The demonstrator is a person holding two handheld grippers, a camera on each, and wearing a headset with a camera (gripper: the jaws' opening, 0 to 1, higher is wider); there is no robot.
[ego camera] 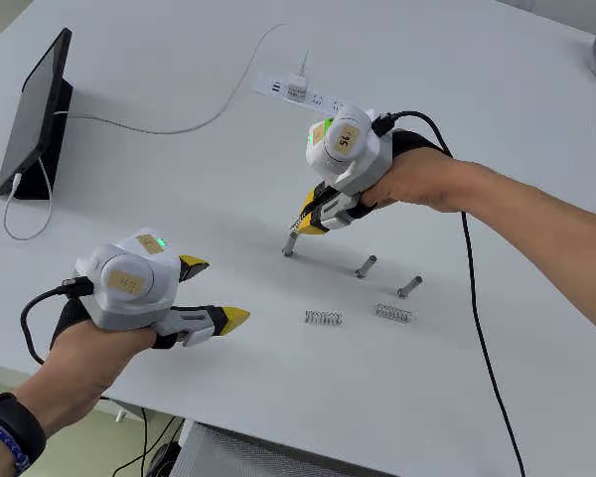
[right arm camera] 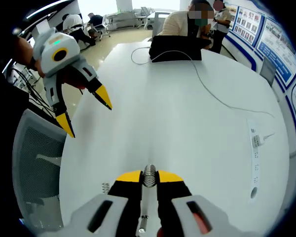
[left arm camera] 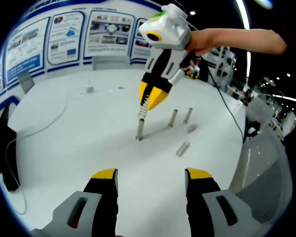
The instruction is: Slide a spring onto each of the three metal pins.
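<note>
Head view: right gripper (ego camera: 303, 224) jaws clenched on a spring (left arm camera: 144, 106), its lower end at the top of the pin (ego camera: 290, 243) nearest the desk's (ego camera: 179, 179) left edge. Two more pins (ego camera: 366, 266) stand beside it. Two springs (ego camera: 323, 318) lie nearer the front edge. Jaws of left gripper (ego camera: 222, 290) released, holding nothing.

**What's sitting on the white table**

A white table (ego camera: 179, 199) is seen, mostly bare. A dark tablet (ego camera: 35, 109) is propped up at the left, a white power strip (ego camera: 300, 91) is laid further back, and a thin white cable (ego camera: 179, 129) is trailed across between them. Three metal pins are stood in a row: left pin (ego camera: 290, 245), middle pin (ego camera: 366, 266), right pin (ego camera: 409, 287). Two springs are laid flat just in front of them: left spring (ego camera: 323, 318), right spring (ego camera: 393, 314).
</note>
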